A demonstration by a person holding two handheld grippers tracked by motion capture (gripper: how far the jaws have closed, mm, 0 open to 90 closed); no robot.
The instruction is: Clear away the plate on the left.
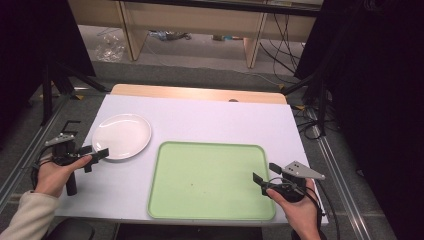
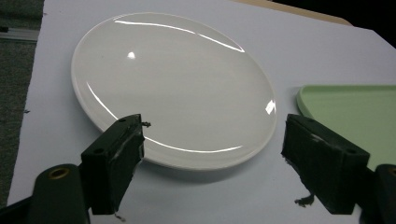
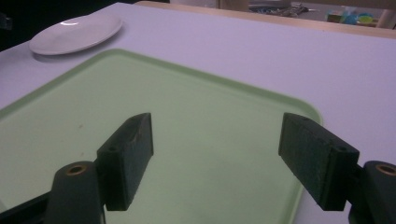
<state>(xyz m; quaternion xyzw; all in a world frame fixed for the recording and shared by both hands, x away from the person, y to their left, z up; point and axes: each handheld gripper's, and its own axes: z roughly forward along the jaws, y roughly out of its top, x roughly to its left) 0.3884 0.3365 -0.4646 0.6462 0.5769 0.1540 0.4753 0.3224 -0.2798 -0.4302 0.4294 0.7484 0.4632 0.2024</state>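
Plate (image 2: pixel 173 88) before wide left tongs (image 2: pixel 212 140)

No readable text, labels or signs

Bare table (image 1: pixel 210 117) beyond plate (image 1: pixel 121 135) and tray (image 1: pixel 210 180) — open passage, nothing upright.

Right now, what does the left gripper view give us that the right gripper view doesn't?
Left gripper view alone: the white plate close up, its near rim between the open jaws of the left hand-held gripper with neither jaw touching it, and bare grey floor past the table's edge.

Right gripper view alone: most of the green tray, bare inside, under the open jaws of the right hand-held gripper, and shelving clutter beyond the table's far edge.

Both: the plate, the tray (in the left gripper view just a corner) and the white table top.
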